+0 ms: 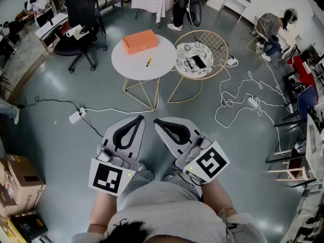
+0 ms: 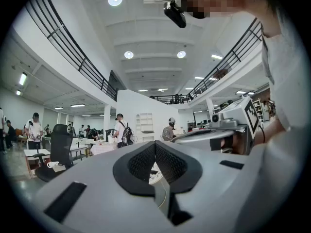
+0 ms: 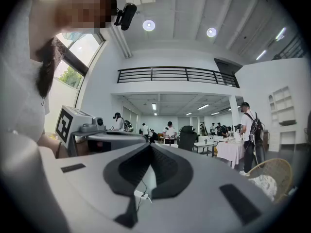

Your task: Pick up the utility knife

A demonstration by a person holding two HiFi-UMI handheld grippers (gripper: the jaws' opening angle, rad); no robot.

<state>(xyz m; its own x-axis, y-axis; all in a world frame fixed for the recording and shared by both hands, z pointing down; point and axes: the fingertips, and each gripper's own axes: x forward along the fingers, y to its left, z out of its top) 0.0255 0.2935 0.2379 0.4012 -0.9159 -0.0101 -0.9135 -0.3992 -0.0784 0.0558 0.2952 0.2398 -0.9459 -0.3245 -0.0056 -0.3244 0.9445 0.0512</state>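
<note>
The utility knife [image 1: 149,61] is a small yellow bar lying near the front edge of the round white table [image 1: 132,66], far ahead of me on the floor. Both grippers are held low and close to my body, well short of that table. My left gripper [image 1: 138,118] has its jaws closed tip to tip with nothing between them, and the left gripper view shows the same closed tips [image 2: 155,142]. My right gripper [image 1: 158,121] is likewise shut and empty, tips meeting [image 3: 150,144]. The knife does not show in either gripper view.
An orange box [image 1: 140,41] lies on the same table behind the knife. A round wicker chair [image 1: 221,59] stands right of it. A power strip [image 1: 76,116] and cables [image 1: 243,101] lie on the floor. An office chair [image 1: 81,19] and cardboard boxes [image 1: 20,182] stand at left.
</note>
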